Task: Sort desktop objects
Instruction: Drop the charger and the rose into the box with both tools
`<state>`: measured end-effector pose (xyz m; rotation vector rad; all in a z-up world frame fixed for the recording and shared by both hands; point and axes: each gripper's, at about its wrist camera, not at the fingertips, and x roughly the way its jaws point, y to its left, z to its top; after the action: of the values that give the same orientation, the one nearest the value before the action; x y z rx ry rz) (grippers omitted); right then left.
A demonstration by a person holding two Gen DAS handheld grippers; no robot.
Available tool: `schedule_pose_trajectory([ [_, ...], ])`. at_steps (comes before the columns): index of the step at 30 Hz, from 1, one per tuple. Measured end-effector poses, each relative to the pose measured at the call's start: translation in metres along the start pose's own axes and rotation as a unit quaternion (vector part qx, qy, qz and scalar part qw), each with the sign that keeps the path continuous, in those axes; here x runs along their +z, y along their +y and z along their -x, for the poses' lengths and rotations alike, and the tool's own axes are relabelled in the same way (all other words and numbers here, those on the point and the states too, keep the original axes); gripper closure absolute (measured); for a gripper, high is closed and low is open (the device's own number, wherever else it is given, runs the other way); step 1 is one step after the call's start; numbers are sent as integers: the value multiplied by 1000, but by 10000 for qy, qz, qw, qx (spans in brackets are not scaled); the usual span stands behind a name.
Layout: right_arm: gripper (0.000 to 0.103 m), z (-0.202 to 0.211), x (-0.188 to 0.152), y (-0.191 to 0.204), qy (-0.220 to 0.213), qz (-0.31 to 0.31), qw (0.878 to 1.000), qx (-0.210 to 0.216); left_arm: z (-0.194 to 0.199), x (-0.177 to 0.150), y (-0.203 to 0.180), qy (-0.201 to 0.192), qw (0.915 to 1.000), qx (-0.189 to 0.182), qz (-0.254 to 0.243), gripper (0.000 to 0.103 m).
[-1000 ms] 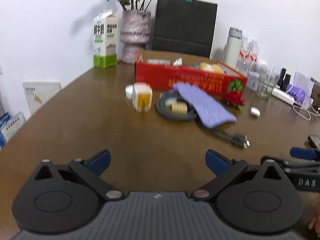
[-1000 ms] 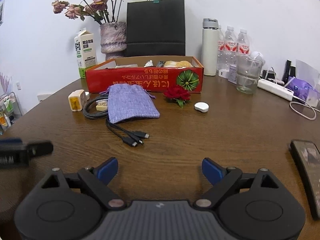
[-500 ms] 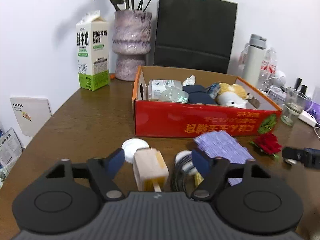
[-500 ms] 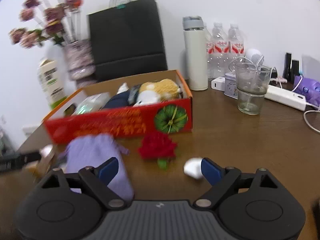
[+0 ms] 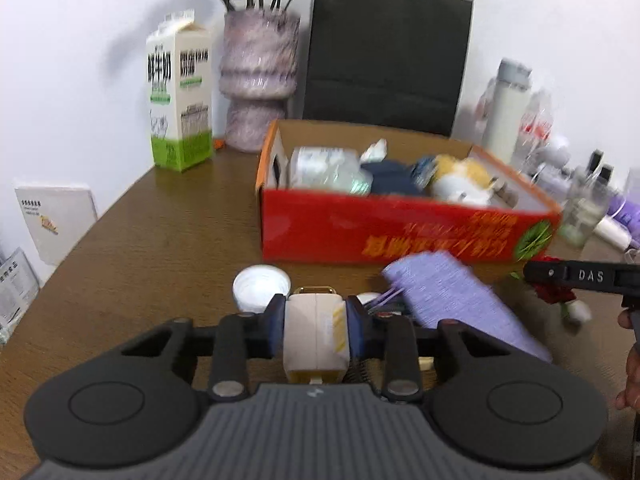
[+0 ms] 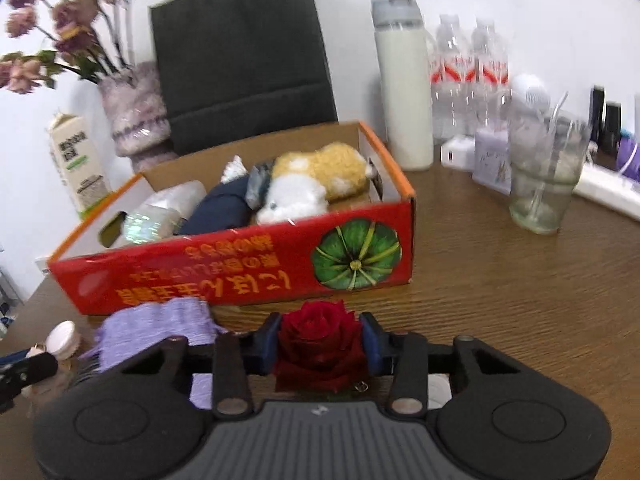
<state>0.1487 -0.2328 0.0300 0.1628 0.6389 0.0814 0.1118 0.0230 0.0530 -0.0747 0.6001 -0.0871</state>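
Red box [image 6: 240, 280] just behind rose [image 6: 320, 344]

Office meeting table [image 5: 168, 236]: water bottles [image 6: 470, 76], power strip [image 6: 612, 190].

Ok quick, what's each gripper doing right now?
Left gripper: closing on the small cream box.
Right gripper: closing on the red rose.

Against the wall: milk carton [image 5: 179, 98], flower vase [image 5: 258, 80], black paper bag [image 5: 386, 50], water bottles [image 6: 470, 68].
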Motion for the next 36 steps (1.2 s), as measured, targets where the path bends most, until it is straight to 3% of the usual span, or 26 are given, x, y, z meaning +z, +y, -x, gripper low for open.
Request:
schedule_pose_trajectory([
  [5,64,58,31,6,-743,53,9964,416,30,35,5,-424,9975,-497,255,71],
  [9,63,69,75,7,-1082,225,9928,467,16,82,1,-482,9967,-615,230,71],
  [12,63,38,111,7,-817,408,9951,389,-26,115,-3,-122,9988,-457,98,71],
  [14,63,2,129,4,-320,492,9978,309,-61,126,-8,172,9997,-115,-109,71],
  [17,63,-48,141,6,119,854,9961,-205,-109,134,-6,521,9977,364,-231,71],
  [19,63,-74,143,5,359,1051,9930,-397,-132,135,-5,708,9965,425,-156,70],
  [21,62,-98,144,4,595,1158,9906,-430,-143,137,-2,655,9971,375,-60,69],
  [26,59,-128,146,6,948,1194,9868,-551,-136,147,-5,427,9983,332,-226,59],
  [33,42,-85,161,10,548,1050,9923,-352,-93,157,-6,171,9993,105,-300,30],
  [36,39,-68,163,13,523,1083,9919,-417,-71,156,-8,98,9992,118,-382,25],
])
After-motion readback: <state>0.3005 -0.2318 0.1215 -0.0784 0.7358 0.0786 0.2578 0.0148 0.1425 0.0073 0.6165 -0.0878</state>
